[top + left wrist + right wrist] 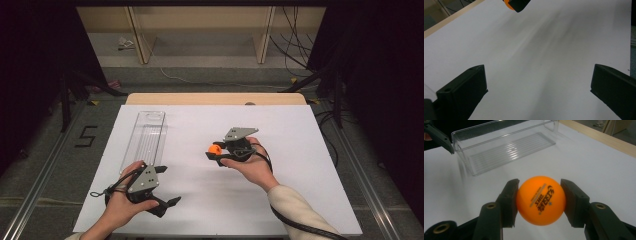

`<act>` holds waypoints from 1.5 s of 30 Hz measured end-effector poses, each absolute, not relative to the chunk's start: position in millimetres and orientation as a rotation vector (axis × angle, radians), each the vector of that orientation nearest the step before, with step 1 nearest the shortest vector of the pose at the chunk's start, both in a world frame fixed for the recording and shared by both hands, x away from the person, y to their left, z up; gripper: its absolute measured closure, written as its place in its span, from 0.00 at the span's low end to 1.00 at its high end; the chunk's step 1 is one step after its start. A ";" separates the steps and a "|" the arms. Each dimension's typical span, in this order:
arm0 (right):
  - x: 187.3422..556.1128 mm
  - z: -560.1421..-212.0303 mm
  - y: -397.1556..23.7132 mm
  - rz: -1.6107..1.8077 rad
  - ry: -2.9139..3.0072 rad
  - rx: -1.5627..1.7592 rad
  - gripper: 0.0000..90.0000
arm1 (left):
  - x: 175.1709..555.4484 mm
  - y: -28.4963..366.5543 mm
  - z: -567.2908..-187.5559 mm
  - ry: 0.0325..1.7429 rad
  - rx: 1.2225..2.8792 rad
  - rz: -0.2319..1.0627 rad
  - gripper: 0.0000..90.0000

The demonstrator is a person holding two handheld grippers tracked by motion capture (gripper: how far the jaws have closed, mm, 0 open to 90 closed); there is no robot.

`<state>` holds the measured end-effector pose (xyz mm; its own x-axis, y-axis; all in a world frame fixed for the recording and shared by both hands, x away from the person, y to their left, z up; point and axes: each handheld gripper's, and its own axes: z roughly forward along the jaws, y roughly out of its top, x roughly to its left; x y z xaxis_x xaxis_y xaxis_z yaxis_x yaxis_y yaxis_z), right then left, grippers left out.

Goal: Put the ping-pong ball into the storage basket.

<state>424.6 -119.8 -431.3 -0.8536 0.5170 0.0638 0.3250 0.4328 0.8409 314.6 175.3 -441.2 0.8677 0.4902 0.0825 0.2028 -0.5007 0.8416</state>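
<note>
From above, the right claw (pixel 216 151) is squeezing an orange ball (pixel 216 148) over the white table (pixel 280 200). A clear box (pixel 145 137) lies off to that claw's left and a bit farther back, with its long side running away from the person. The left claw (pixel 167 185) sits near the box's close end, jaws wide apart, holding nothing.

In the left claw's view, the two jaws stand open over bare table.

In the right claw's view, the ball (pixel 541 200) is pinched tight between both pads. The box (pixel 506 147) is ahead and to the left, so I think the ball must travel that way.
</note>
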 end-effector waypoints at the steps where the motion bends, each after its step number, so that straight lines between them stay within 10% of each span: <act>1: 424.8 -431.2 -119.8 1.388 2.479 0.741 0.57 | 314.7 175.4 -441.3 0.502 2.100 0.387 0.00; 45: 436.1 -430.0 -103.4 1.406 2.483 0.739 0.57 | 314.3 175.0 -441.6 0.496 2.103 0.386 0.00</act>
